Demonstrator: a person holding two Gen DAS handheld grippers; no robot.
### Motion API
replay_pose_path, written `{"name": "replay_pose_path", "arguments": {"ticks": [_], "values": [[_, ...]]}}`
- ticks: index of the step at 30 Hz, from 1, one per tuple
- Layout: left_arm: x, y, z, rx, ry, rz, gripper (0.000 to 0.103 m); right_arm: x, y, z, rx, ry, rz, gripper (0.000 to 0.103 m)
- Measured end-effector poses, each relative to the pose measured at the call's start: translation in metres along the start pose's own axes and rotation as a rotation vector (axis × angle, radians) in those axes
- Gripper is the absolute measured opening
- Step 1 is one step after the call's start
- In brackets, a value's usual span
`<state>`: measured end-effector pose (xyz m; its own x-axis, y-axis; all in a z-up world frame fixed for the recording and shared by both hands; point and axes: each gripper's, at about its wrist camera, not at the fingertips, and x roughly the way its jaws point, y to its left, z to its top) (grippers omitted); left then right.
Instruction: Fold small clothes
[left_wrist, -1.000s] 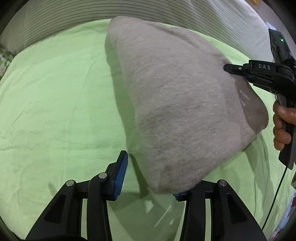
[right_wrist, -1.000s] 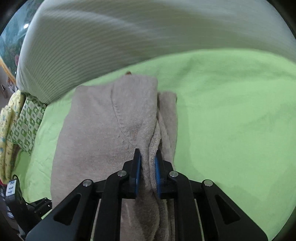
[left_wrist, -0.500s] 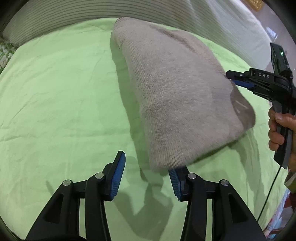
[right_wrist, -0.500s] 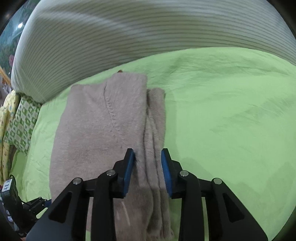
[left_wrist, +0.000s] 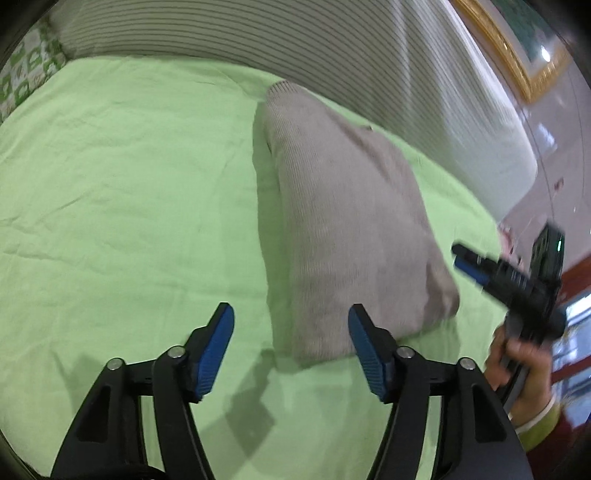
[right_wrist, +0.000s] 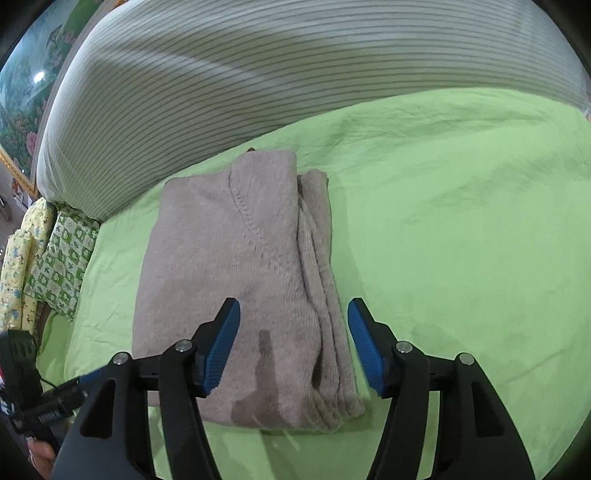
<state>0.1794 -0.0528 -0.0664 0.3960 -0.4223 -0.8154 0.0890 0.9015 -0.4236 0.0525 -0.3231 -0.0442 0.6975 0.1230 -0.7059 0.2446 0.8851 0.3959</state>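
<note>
Two grippers are hovering over a folded sweater (right_wrist: 236, 280) that is lying flat on a green sheet (right_wrist: 461, 240). Seen from the right wrist camera, the sweater is sitting left of centre, running from about 12 o'clock down to 6 o'clock, with a stack of folded edges along its right side and a diagonal seam crossing its top layer. The right gripper (right_wrist: 293, 343) is holding its blue-padded fingers (right_wrist: 221, 347) wide apart, with nothing between them; they are framing the near end of the sweater without touching it as far as the view shows. At 8 o'clock in that view the left gripper (right_wrist: 55, 402) is poking in, only partly visible.

From the left wrist camera, the sweater (left_wrist: 343, 229) is stretching from about 12 o'clock toward 4 o'clock on the sheet (left_wrist: 129, 192). The left gripper (left_wrist: 291, 350) is also standing with its fingers (left_wrist: 214, 350) spread apart and empty, its right pad close beside the near corner of the sweater; contact cannot be told. At 3 o'clock the right gripper (left_wrist: 476, 266) is appearing blurred, held in the person's right hand (left_wrist: 524, 373), clear of the sweater's edge.

A striped pillow (right_wrist: 258, 85) is lying along the far edge of the sheet at 12 o'clock, and a green patterned cushion (right_wrist: 62, 258) is resting at 9 o'clock in the right wrist view.
</note>
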Motion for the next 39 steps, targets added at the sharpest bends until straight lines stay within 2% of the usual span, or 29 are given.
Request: {"name": "replay_pose_path", "arguments": {"ticks": [5,8,16,19,20,22,23,24,25,28,31,36,39], "values": [[0.011,-0.002,0.017,-0.037,0.019,-0.021,0.068,0.003,-0.002,-0.001,0.023,0.008,0.017,0.063],[0.013,-0.008,0.015,0.001,0.031,-0.011,0.068,0.002,0.0,-0.005,0.016,0.018,0.024,0.063],[0.036,-0.021,-0.037,0.172,0.069,0.084,0.07,-0.018,-0.011,-0.048,0.074,0.032,0.006,0.062],[0.05,-0.025,-0.045,0.215,0.071,0.144,0.067,-0.013,-0.012,-0.059,0.079,0.065,-0.001,0.053],[0.054,-0.027,-0.045,0.227,0.066,0.163,0.066,-0.01,-0.012,-0.06,0.078,0.071,0.001,0.041],[0.063,-0.027,-0.042,0.232,0.072,0.198,0.059,-0.003,-0.016,-0.059,0.109,0.076,0.014,0.031],[0.066,-0.026,-0.041,0.23,0.075,0.203,0.054,-0.001,-0.017,-0.058,0.122,0.072,0.015,0.02],[0.069,-0.024,-0.039,0.225,0.079,0.201,0.051,0.0,-0.016,-0.055,0.12,0.069,0.023,0.015],[0.07,-0.023,-0.037,0.22,0.081,0.197,0.049,-0.001,-0.013,-0.054,0.108,0.066,0.03,0.013],[0.069,-0.028,-0.033,0.236,0.085,0.16,0.031,-0.018,-0.005,-0.048,0.072,0.012,0.029,0.011],[0.071,-0.037,-0.036,0.277,0.082,0.159,0.027,-0.034,-0.015,-0.041,0.088,-0.028,0.015,0.01],[0.078,-0.032,-0.04,0.278,0.094,0.15,0.026,-0.002,-0.031,-0.057,0.07,0.065,-0.061,0.01],[0.077,-0.029,-0.037,0.273,0.107,0.138,0.03,0.006,-0.029,-0.062,0.053,0.069,-0.084,0.011]]}}
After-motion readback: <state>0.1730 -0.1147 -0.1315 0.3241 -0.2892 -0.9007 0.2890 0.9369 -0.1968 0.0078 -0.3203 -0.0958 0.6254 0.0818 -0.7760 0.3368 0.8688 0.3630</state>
